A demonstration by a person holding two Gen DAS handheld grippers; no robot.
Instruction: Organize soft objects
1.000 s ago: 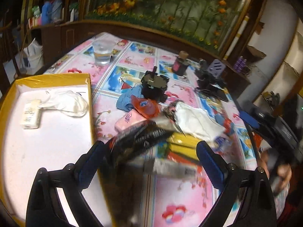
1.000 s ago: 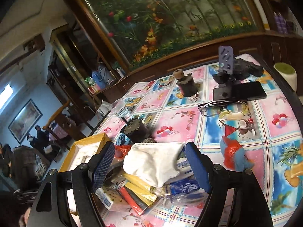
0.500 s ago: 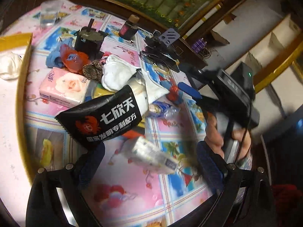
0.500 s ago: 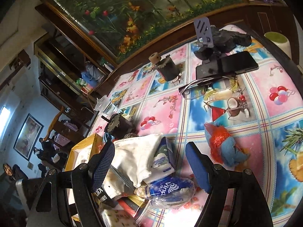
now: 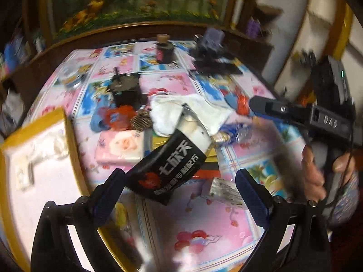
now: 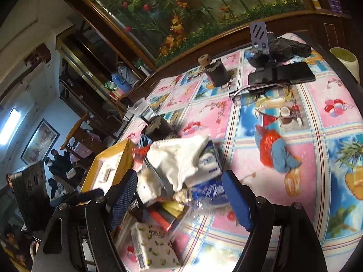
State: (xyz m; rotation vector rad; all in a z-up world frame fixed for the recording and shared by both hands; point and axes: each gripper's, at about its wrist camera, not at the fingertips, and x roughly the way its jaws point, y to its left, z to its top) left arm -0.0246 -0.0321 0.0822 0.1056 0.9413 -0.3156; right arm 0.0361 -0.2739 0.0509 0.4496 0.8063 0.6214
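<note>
A heap of soft things lies mid-table: a white cloth [image 5: 192, 111] [image 6: 179, 158], a pink tissue pack [image 5: 120, 146], a black packet with white characters [image 5: 170, 170], a blue water pouch [image 6: 208, 192] and a lemon-print tissue pack [image 6: 156, 249]. A blue and red cloth [image 6: 276, 151] lies apart to the right. My left gripper [image 5: 179, 192] is open, just before the black packet. My right gripper [image 6: 181, 199] is open over the heap; it also shows in the left wrist view [image 5: 267, 106].
A yellow-rimmed box [image 5: 65, 127] at the left holds a white cloth [image 5: 52, 145] and a small pack. A black motor-like object [image 5: 126, 88], a dark jar [image 5: 164, 49], a phone [image 6: 281, 72], glasses [image 6: 249, 90] and a plastic cup [image 6: 138, 106] stand farther back.
The left gripper's view has swung back left so the yellow box is in sight again. The right gripper has moved closer over the heap. Both stay open.
</note>
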